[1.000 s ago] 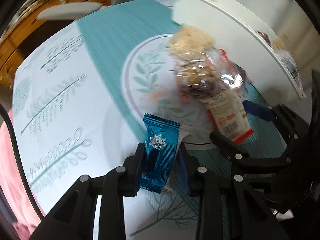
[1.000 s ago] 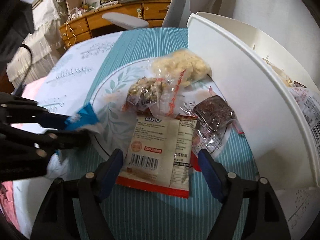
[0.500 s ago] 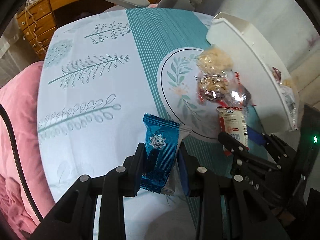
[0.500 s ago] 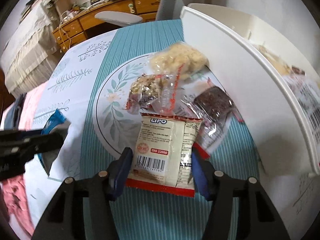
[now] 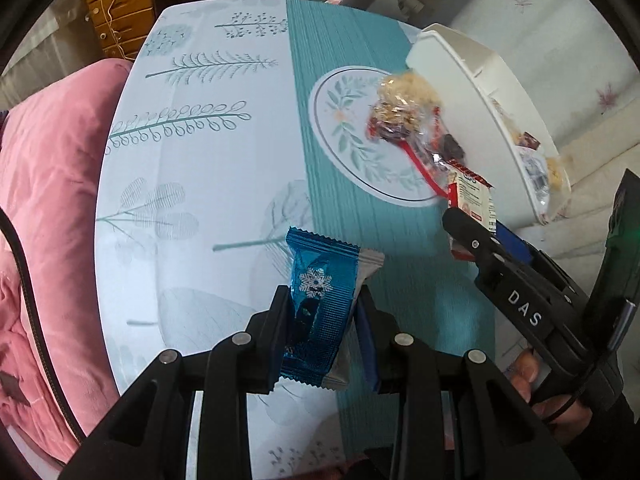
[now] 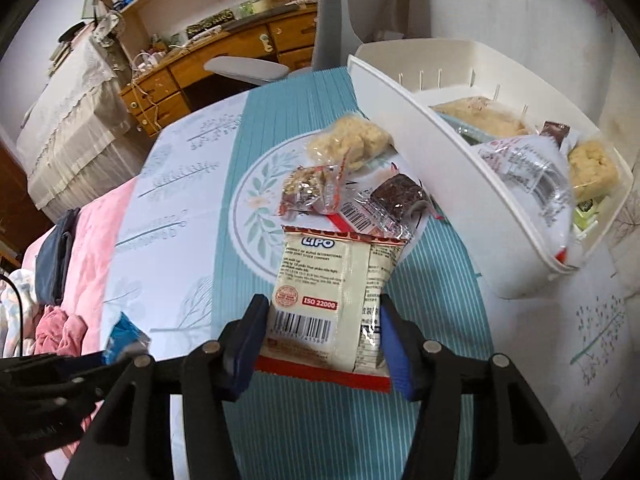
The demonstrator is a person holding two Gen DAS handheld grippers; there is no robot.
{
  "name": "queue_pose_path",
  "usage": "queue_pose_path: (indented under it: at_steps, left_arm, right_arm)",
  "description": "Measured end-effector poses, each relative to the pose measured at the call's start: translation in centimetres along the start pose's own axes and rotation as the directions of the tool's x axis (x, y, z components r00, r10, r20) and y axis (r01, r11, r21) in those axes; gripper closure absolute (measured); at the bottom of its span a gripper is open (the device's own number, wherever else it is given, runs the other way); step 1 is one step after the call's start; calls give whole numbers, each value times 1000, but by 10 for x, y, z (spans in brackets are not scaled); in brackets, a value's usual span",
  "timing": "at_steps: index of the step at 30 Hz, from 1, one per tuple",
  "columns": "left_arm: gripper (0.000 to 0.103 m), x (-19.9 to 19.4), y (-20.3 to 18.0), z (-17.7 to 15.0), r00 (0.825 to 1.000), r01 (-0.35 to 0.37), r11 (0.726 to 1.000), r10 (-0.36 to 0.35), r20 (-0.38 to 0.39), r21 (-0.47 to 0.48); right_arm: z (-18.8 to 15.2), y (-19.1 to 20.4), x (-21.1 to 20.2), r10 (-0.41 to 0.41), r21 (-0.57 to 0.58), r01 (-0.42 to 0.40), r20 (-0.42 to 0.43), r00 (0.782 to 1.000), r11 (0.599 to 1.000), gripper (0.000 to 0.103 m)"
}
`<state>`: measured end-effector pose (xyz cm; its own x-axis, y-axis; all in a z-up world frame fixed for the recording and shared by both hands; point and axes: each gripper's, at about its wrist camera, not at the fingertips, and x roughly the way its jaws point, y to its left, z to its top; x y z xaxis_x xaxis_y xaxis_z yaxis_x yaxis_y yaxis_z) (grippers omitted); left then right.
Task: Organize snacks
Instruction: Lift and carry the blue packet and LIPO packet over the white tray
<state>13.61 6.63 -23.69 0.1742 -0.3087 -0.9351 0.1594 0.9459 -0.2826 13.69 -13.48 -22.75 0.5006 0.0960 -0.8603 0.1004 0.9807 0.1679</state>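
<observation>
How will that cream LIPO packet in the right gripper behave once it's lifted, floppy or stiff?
Probably floppy: the LIPO packet is a thin film pouch, and its free top end extends well past the right gripper, whose jaws are closing on it. Its glossy wrapper may slip. It looks light, so a side pinch should likely hold.

Blue wrapper (image 5: pixel 320 312) – glossy crinkled foil; bin (image 6: pixel 404 120) – smooth white plastic; tablecloth (image 5: pixel 192 184) – matt printed

Your right gripper (image 6: pixel 320 336) jaws are closing on the LIPO packet (image 6: pixel 332 292), lifted beside the white bin (image 6: pixel 424 152).
</observation>
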Motion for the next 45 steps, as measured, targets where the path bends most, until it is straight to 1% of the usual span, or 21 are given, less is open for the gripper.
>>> queue_pose_path:
  at_steps: [5, 10, 13, 15, 22, 24, 28, 30, 38, 45]
  left_arm:
    - [73, -17, -21, 3, 999, -1, 1000, 0, 48, 21]
    - [73, -33, -48, 12, 996, 1, 1000, -2, 91, 15]
    - [73, -39, -65, 17, 994, 14, 1000, -13, 106, -5]
    - [73, -45, -80, 20, 991, 21, 1000, -18, 130, -20]
    - [73, -54, -136, 36, 983, 28, 999, -21, 180, -39]
    - [73, -53, -150, 41, 983, 32, 999, -24, 180, -38]
    - [73, -46, -181, 50, 982, 64, 997, -56, 178, -40]
    - [73, -42, -199, 56, 982, 64, 997, -57, 180, -34]
    - [73, -24, -253, 74, 980, 82, 996, -74, 184, -39]
    - [73, -11, -295, 92, 981, 63, 998, -62, 183, 4]
  right_arm:
    - [-2, 0, -23, 29, -30, -29, 21, 999, 999, 49]
    - [2, -12, -47, 63, -62, -60, 39, 997, 996, 49]
    - [10, -23, -57, 77, -89, -73, 48, 996, 993, 49]
    - [14, -32, -64, 84, -111, -77, 61, 995, 991, 49]
    - [42, -80, -88, 117, -153, -101, 97, 988, 983, 49]
    - [48, -93, -93, 123, -166, -105, 106, 987, 981, 49]
    - [60, -118, -98, 134, -195, -109, 117, 984, 975, 49]
    - [66, -130, -100, 140, -214, -111, 122, 983, 970, 49]
    - [84, -170, -102, 139, -295, -94, 135, 981, 951, 49]
    - [91, -204, -95, 131, -308, -90, 113, 985, 947, 48]
